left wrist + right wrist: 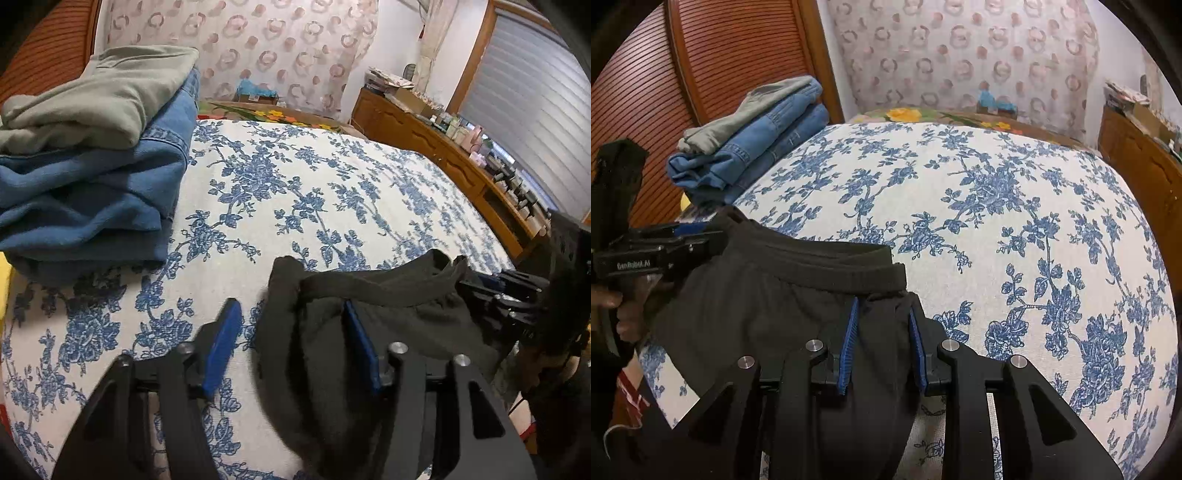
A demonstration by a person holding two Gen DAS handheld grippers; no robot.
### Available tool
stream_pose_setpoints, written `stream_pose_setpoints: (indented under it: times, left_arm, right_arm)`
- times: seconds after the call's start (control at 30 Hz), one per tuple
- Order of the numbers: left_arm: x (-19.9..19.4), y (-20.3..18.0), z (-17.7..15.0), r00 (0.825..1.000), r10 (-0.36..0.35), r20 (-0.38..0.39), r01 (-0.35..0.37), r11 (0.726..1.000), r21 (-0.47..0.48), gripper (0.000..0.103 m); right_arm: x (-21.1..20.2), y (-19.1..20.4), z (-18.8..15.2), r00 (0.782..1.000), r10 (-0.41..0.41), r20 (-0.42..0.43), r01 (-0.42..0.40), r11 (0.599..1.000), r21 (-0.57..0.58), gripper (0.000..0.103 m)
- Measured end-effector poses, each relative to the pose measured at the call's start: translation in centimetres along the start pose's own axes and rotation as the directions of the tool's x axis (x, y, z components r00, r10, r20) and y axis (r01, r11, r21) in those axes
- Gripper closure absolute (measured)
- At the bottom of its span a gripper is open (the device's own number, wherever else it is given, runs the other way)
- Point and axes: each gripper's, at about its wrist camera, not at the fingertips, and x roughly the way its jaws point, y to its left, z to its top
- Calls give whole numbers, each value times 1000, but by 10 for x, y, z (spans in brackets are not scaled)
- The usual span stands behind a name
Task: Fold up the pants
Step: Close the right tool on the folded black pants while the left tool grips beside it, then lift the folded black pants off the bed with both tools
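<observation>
The black pants (783, 314) lie at the near edge of the bed (1015, 229), waistband toward 12 o'clock. The left gripper (291, 339) stands spread wide, one blue finger (360, 343) against the cloth, nothing pinched. The right gripper (881, 332) has parted fingers straddling a fold below the waistband. Folded jeans (92, 177) under a grey garment (99, 96) sit at 10 o'clock.
</observation>
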Motion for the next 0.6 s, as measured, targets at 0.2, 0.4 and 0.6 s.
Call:
stream_pose_setpoints:
  times: [0.2, 0.4, 0.6]
  left_arm:
    - [0, -5, -2, 999, -51, 7, 51, 999, 14, 87]
    - [-27, -17, -1, 993, -68, 95, 64, 997, 46, 95]
    - [-61, -35, 4, 979, -88, 184, 72, 993, 96, 97]
  right_arm:
    - [0, 2, 0, 1000, 2, 0, -2, 1000, -5, 82]
    - [-4, 4, 3, 1000, 6, 15, -6, 1000, -7, 93]
    - [-33, 11, 4, 993, 18, 113, -19, 1000, 7, 94]
